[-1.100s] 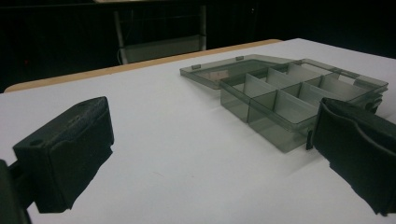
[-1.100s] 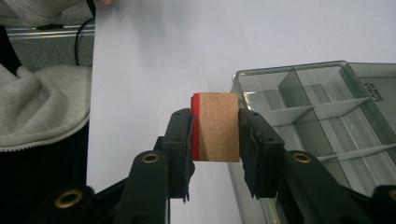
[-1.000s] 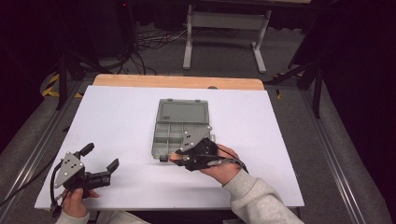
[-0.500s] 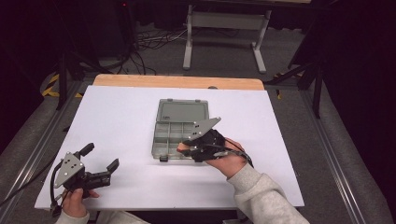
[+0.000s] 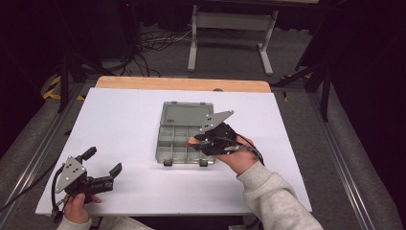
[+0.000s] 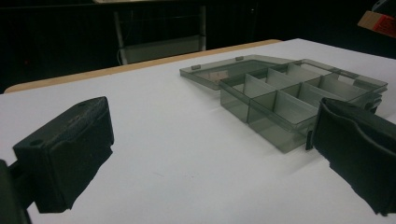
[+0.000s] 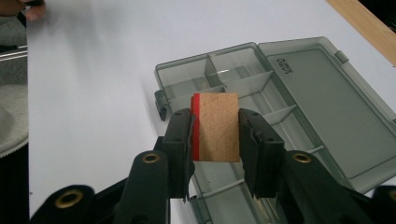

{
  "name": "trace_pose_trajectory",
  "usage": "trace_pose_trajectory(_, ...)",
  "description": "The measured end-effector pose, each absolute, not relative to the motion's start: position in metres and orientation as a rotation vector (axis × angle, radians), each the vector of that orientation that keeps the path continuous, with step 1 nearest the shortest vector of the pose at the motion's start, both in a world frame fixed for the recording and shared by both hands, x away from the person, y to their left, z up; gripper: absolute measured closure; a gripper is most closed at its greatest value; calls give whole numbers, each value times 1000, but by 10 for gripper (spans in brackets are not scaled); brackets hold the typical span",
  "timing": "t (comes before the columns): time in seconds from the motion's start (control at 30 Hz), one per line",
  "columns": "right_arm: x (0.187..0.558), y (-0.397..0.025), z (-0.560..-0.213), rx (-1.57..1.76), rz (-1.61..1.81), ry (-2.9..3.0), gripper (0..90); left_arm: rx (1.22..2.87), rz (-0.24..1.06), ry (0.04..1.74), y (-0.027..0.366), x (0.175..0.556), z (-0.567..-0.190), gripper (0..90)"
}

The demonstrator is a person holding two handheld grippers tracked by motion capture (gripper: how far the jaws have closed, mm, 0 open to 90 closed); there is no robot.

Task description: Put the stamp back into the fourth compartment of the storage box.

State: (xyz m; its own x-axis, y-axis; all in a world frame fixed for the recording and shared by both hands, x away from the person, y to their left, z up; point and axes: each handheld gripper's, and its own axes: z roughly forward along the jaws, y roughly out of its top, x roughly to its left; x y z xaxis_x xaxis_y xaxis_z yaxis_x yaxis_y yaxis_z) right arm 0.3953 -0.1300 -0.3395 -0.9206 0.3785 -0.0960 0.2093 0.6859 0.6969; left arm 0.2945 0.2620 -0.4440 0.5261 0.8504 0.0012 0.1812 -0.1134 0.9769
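A smoky grey divided organiser box (image 5: 178, 139) lies on the white table with its lid (image 5: 186, 115) folded flat on the far side. My right gripper (image 5: 195, 143) hovers over the box's front right compartments, shut on a small tan block (image 7: 217, 135) with a red edge. In the right gripper view the box (image 7: 289, 88) lies just beyond the block, and its compartments look empty. My left gripper (image 5: 103, 161) rests near the table's front left corner, its jaws wide open with nothing between them. The left gripper view shows the box (image 6: 289, 100) ahead to the right.
The white sheet (image 5: 119, 115) covers the table, with a wooden strip (image 5: 182, 84) along the far edge. A metal stand (image 5: 230, 28) and cables sit on the floor beyond. A rail (image 5: 43, 143) runs along the table's left side.
My right gripper, holding the block, has lifted and shifted slightly right and away over the box. The left gripper has stayed in place.
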Motion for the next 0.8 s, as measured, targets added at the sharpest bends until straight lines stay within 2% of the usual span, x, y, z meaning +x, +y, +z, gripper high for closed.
trace_pose_trajectory(0.8,428,-141,-341,632,992,2641,660,1614,723,897,262,295,-444,1)
